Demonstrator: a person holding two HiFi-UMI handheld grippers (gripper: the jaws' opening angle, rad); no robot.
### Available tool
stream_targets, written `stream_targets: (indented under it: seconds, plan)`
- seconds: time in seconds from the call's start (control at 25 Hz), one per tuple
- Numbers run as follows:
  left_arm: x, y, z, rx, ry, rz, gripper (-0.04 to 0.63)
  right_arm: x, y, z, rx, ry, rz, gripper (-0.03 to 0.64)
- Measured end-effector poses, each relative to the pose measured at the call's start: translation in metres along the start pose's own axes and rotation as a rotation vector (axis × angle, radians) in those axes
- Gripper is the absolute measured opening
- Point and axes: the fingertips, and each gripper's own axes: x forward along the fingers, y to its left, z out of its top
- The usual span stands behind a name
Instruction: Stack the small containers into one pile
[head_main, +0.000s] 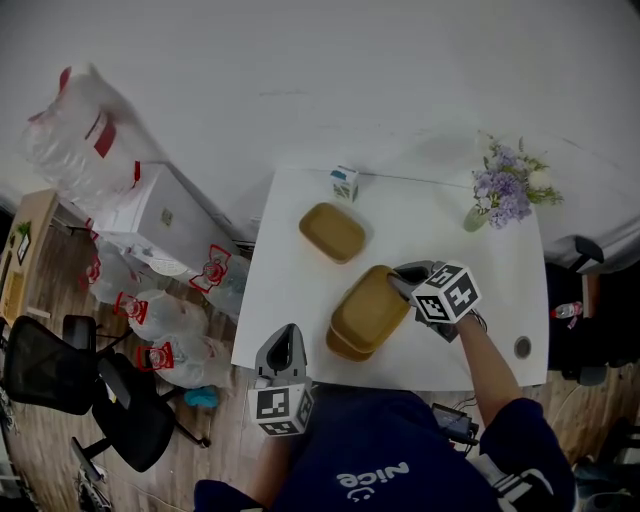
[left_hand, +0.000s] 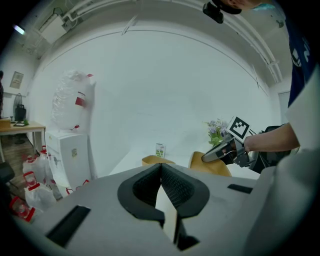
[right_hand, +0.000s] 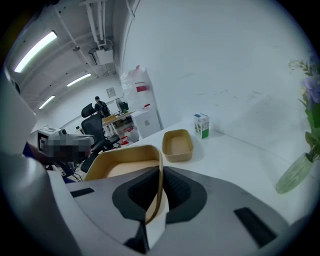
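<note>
While the right gripper (head_main: 404, 282) pinches the rim of a tan container (head_main: 370, 308) in the head view, we see that container tilted above the white table (head_main: 290, 300), reaching out from the jaws toward the left gripper's side. A second container (head_main: 343, 348) peeks out beneath it; we cannot tell whether the two touch. A third container (head_main: 332, 232) lies flat beyond the right gripper and to its left, well apart from the pair. A small carton (head_main: 345, 183) stands farther off at the far edge. A vase of flowers (head_main: 508, 188) stands beyond the right gripper, to its right. The left gripper (head_main: 283, 345) hangs at the near edge of the white table, apart from every container.

From the left gripper view, we find the left gripper (left_hand: 161, 172) with its jaws pressed together and nothing between them. Ahead and to the right, the right gripper (left_hand: 223, 151) grips the tan container (left_hand: 210, 166). The third container (left_hand: 154, 160) sits straight ahead, with the carton (left_hand: 160, 150) behind it.

From the right gripper view, we see the right gripper (right_hand: 160, 186) clamped on the wall of the tan container (right_hand: 125, 165), whose open hollow spreads to the left of the jaws. The third container (right_hand: 177, 144) rests ahead of the jaws, the carton (right_hand: 201, 125) just beyond it, and the vase of flowers (right_hand: 294, 175) stands far to the right.
</note>
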Motion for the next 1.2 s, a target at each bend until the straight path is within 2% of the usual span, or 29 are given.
stream_targets:
  seconds: [0.36,0.76,1.2]
  plan:
    - [-0.006,0.01,-0.001,-0.002,-0.002,0.024,0.018,0.027,0.023,-0.016,-0.081,0.08,0.068,0.055]
    - [-0.004,0.012,-0.008,-0.006,0.025,0.02,0.018,0.055,0.025,-0.036,-0.141,0.175,0.105,0.055]
    - [0.004,0.013,-0.008,-0.006,0.035,0.022,0.018,0.068,0.027,-0.036,-0.197,0.17,0.144,0.055]
